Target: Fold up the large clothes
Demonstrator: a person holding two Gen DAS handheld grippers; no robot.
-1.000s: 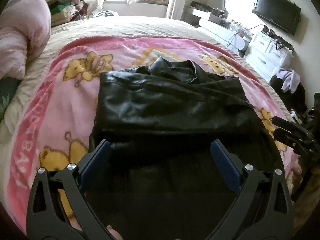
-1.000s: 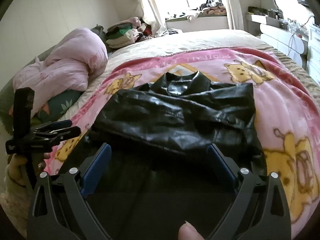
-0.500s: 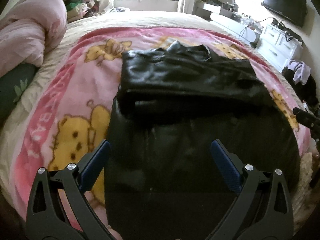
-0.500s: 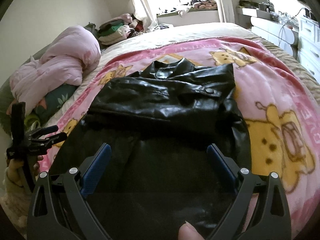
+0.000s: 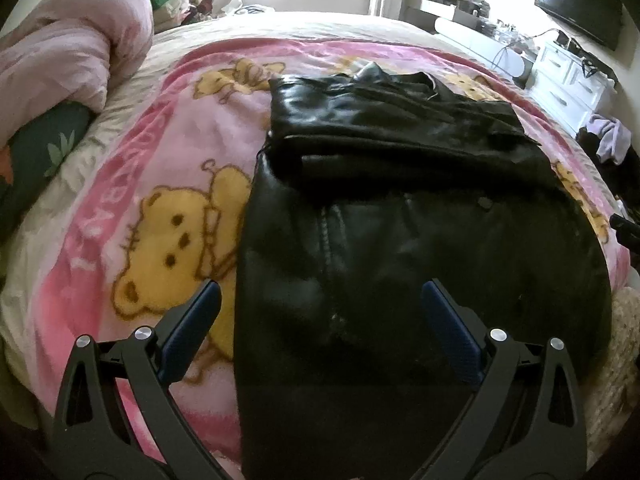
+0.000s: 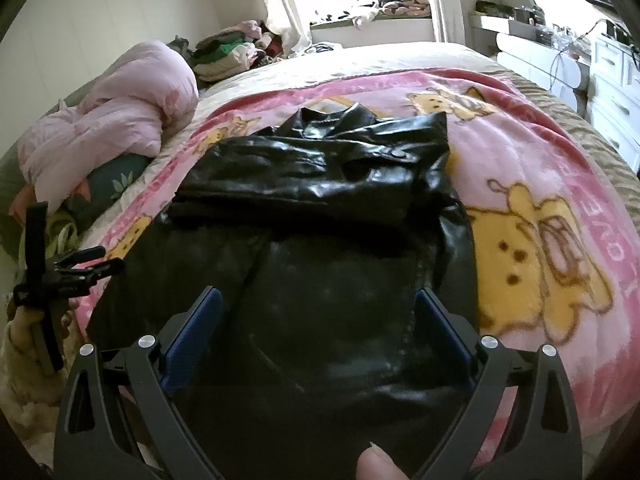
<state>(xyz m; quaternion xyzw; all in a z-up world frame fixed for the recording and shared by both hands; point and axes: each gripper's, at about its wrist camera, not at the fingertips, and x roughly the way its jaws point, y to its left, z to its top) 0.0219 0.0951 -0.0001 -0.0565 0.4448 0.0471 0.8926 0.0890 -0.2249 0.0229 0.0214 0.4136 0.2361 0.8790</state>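
Observation:
A black leather jacket lies flat on the pink bear-print blanket, its upper part and sleeves folded across into a thick band near the collar. My left gripper hovers open above the jacket's lower left portion, holding nothing. The right wrist view shows the same jacket with its collar at the far end. Over its lower middle my right gripper is open and empty. The left gripper also shows at that view's left edge, held by a hand.
A bundled pink duvet lies at the bed's left side by a dark green pillow. Stacked clothes sit near the window. White drawers and a wall television stand to the right of the bed.
Both grippers have pulled back toward the foot of the bed and risen, so more of the jacket's lower half shows. Both stay open and the jacket has not moved.

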